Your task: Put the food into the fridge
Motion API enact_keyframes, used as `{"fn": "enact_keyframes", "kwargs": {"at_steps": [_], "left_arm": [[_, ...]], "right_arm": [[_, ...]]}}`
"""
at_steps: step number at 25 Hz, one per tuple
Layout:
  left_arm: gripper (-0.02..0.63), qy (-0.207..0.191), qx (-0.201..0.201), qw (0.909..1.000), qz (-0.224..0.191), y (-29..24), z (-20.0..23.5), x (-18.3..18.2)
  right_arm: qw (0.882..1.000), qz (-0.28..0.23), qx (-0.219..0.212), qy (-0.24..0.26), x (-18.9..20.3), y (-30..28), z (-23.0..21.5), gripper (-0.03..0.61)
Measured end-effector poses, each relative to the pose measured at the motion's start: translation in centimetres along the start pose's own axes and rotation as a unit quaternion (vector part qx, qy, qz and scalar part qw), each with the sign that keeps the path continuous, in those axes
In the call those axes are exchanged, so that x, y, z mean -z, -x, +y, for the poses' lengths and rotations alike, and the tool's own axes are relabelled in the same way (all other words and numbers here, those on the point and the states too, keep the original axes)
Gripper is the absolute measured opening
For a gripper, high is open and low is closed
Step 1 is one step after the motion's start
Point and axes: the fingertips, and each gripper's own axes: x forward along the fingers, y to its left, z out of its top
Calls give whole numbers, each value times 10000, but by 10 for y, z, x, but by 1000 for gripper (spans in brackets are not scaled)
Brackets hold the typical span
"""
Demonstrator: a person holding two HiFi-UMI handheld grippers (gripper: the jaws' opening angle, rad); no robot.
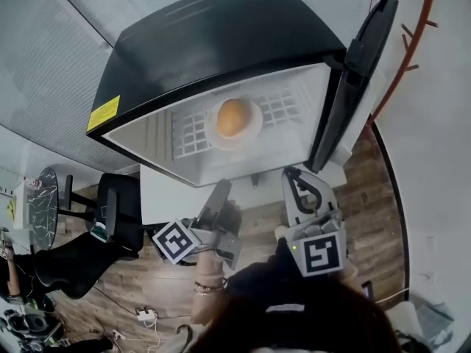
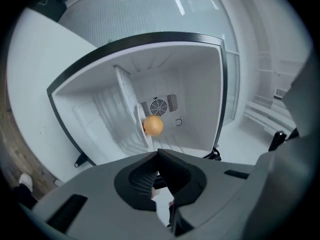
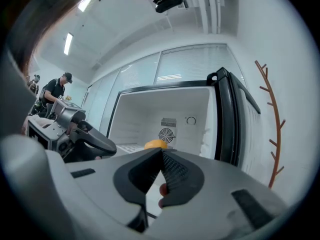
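Nearest: left gripper (image 2: 157, 152) and right gripper (image 3: 161, 151), jaws clenched on nothing; round orange fruit (image 1: 232, 117) sits on white plate (image 1: 254, 129) inside black-topped white fridge (image 1: 206, 43); slamming open door (image 1: 353, 79) may roll it off.

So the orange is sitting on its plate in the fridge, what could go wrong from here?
The orange is round and lies loose on a small plate on the wire shelf, so a hard slam of the door might roll it off. The door stands wide open, so cold escapes until it is shut. The left gripper and right gripper hang shut near the opening, and a careless swing could bump the fridge.
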Motion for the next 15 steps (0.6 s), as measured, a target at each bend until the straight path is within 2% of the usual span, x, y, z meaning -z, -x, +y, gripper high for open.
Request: {"fn": "enact_keyframes", "kwargs": {"at_steps": [3, 6, 8, 10, 15], "left_arm": [[-9, -682, -296, 9969, -243, 9, -8, -8], [-9, -1544, -658, 9850, -414, 30, -14, -7], [-9, -2280, -921, 9683, -442, 48, -18, -2], [-8, -2963, -1080, 9478, -475, 60, -25, 0], [-8, -4059, -1301, 9035, -448, 88, -35, 9]], "right_arm": [[10000, 86, 12, 32, -2, 0, 4, -5], [9998, 161, 46, 136, -3, 12, 13, -5], [9997, 210, 95, 112, -2, 26, 21, -5], [9995, 269, 120, 132, -3, 34, 28, -5], [9990, 329, 94, 283, -14, 48, 51, -5]]}}
